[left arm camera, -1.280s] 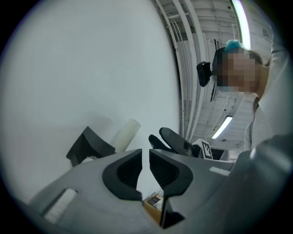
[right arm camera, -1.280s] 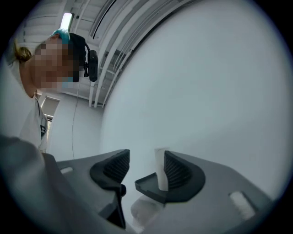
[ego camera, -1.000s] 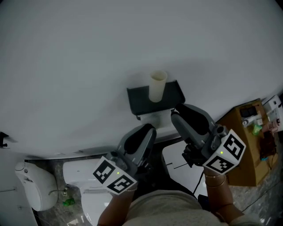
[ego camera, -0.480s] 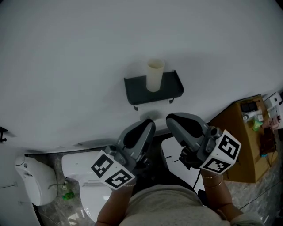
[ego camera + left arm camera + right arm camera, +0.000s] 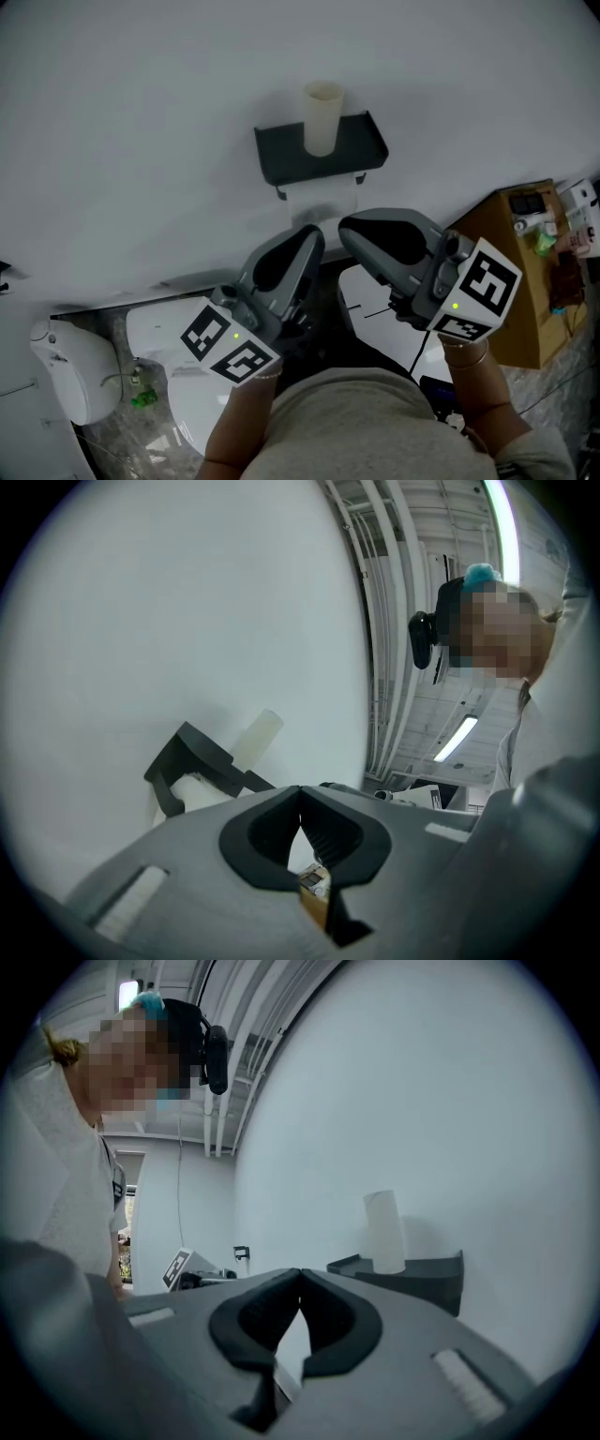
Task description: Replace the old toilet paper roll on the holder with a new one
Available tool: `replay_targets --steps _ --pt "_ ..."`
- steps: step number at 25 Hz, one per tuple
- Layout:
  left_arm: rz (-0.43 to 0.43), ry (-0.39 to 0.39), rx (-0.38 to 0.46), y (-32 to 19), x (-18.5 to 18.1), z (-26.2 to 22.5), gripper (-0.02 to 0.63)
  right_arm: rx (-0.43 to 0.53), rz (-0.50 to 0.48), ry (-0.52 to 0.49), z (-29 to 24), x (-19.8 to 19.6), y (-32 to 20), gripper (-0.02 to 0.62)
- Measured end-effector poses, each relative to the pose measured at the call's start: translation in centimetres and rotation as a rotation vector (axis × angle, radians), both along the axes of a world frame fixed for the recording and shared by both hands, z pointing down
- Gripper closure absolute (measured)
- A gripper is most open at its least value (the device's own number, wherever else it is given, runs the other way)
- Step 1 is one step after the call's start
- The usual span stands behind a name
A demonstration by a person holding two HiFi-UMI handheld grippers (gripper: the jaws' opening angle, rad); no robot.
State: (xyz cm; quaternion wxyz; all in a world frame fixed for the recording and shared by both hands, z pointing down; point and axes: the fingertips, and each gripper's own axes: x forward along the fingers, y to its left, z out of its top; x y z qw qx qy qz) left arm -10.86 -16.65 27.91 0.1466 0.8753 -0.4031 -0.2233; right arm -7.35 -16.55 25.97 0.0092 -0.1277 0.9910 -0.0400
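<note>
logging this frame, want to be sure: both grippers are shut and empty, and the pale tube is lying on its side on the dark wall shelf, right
Not quite. The pale tube stands upright on the dark wall shelf, not on its side. The head view shows this, and so does the right gripper view. The rest holds: the left gripper and the right gripper are both shut with nothing between their jaws.

Dim, even light; soft shadows; gripper views fisheye-warped, dark-cornered

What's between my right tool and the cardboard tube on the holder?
Nothing loose: the right gripper view shows only wall between the shut right tool and the tube on the holder's shelf. In head view the white roll sits under that shelf.
</note>
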Motion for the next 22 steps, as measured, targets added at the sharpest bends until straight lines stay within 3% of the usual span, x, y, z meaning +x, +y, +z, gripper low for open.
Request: replay_targets --steps 12,22 --pt "0.035 0.025 -0.03 0.1 -0.7 0.9 0.6 -0.004 -0.068 0.149 2.6 -0.3 0.8 0.592" --pt "0.065 0.015 -0.056 0.3 -0.6 2.1 0.598 0.043 -0.029 0.189 2.7 0.1 0.2 0.592"
